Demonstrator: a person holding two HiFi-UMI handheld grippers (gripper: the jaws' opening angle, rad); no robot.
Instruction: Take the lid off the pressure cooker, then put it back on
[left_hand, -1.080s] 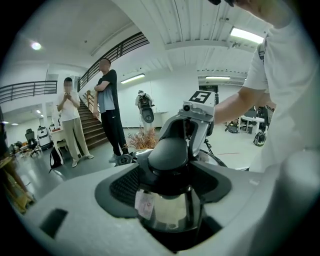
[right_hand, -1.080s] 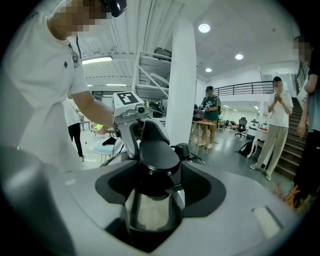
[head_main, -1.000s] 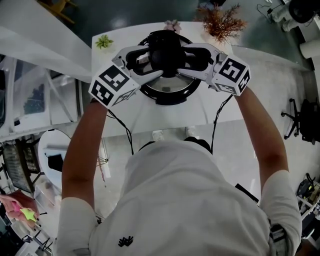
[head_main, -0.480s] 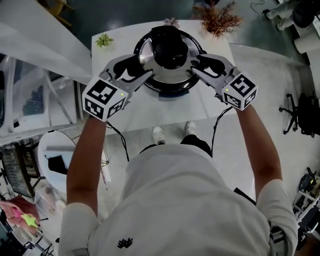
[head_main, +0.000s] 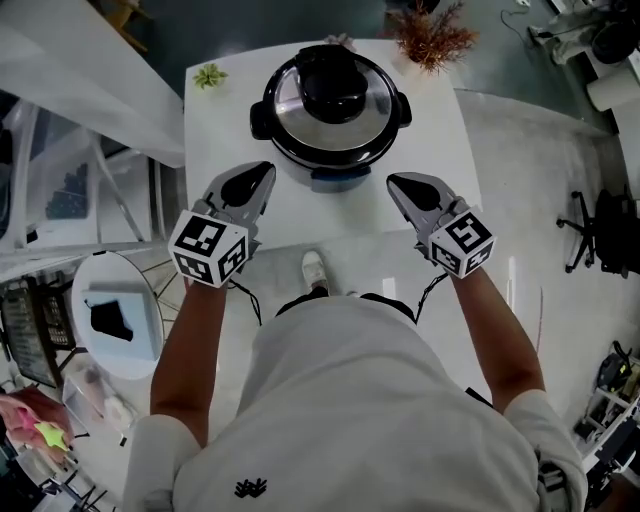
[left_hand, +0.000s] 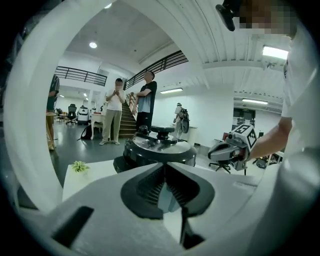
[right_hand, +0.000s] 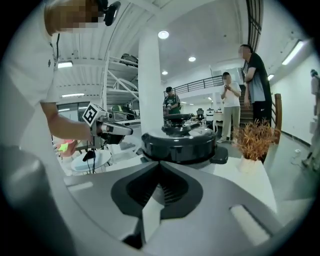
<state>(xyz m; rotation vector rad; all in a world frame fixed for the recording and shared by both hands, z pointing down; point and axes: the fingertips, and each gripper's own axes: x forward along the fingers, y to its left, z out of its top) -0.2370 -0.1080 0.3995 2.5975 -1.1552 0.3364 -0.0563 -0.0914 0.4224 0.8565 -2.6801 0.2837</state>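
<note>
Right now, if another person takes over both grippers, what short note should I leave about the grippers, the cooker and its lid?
Left gripper: jaws closing, almost together, nothing between them. It is short of the pressure cooker, on its left side.
Right gripper: shut, empty, short of the cooker on its right side.
The cooker stands on the white table with the lid seated on it.
Done: this moment does not show whether the lid has been off yet.
Left: if not, take the lid off, then put it back on.
</note>
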